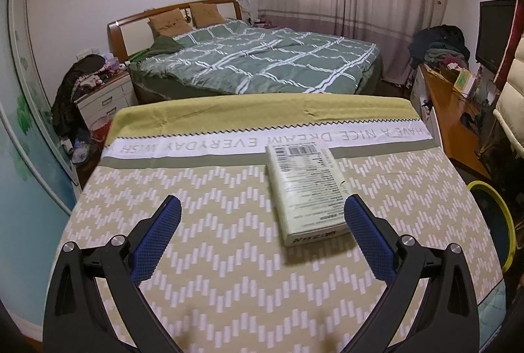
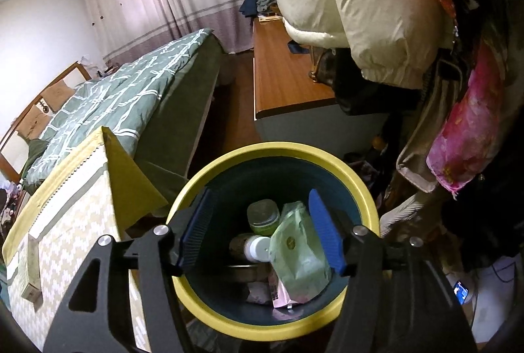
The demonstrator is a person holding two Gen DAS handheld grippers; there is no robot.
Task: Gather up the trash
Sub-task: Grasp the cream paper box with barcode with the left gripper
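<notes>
Pale green box (image 1: 306,194) flat on the zigzag-patterned cloth (image 1: 213,238), label side up, just ahead of the left gripper (image 1: 262,212), jaws spread wide and empty. Only in the right wrist view: yellow-rimmed bin (image 2: 366,199) beside that cloth, holding a green packet (image 2: 299,251), jar (image 2: 263,212) and white-capped bottle (image 2: 257,248); right gripper (image 2: 260,231) above it, jaws parted, gripping nothing.

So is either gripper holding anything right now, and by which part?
Nothing is held. The left gripper is open near the box; the right gripper is open above the bin.
</notes>
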